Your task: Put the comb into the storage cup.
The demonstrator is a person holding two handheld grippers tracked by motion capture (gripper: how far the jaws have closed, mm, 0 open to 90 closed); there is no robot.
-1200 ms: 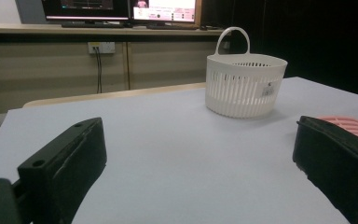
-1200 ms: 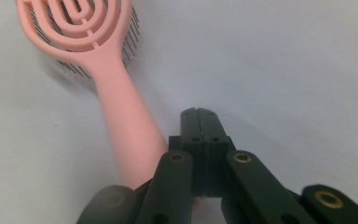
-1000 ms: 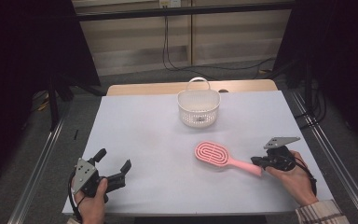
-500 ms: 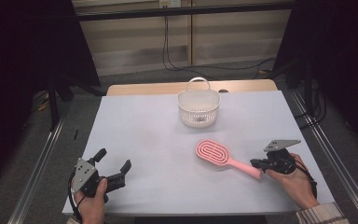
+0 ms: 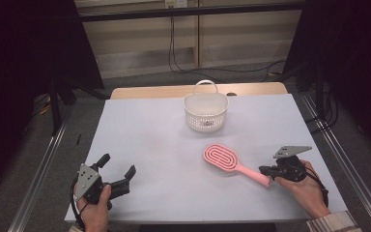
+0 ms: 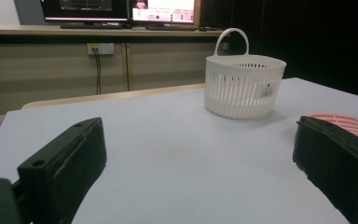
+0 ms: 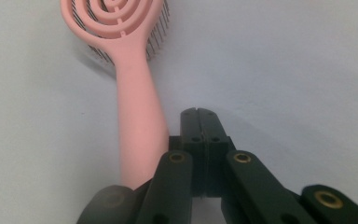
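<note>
- Right hand-held gripper (image 5: 266, 171): jaws pressed together on nothing. In the right gripper view the closed tips (image 7: 199, 122) lie just beside the handle of the pink hairbrush (image 7: 135, 116), to its right, not around it.
- Pink hairbrush (image 5: 232, 164): lies on the white bench (image 5: 149, 135), oval head toward the middle, handle pointing at the right hand (image 5: 304, 186). The bristles face down, so the head rests slightly raised on them.
- Left hand-held gripper (image 5: 117, 175): jaws spread wide and empty, resting near the front left corner of the bench, well apart from the brush.
- White basket (image 5: 206, 112): stands upright at the far middle of the bench, open top, handle raised; apart from the brush head.
- Risk 1: closed jaws cannot take the handle. If the right hand-held gripper advances as it stands, it would likely push the brush sideways or spin it on its bristles.
- Risk 2: the handle is smooth, rounded and tapered; a grip taken at its very end could let the heavier head droop or slip out during a lift.
- Risk 3: the light basket may tip or slide if the brush head strikes its rim instead of dropping inside.
</note>
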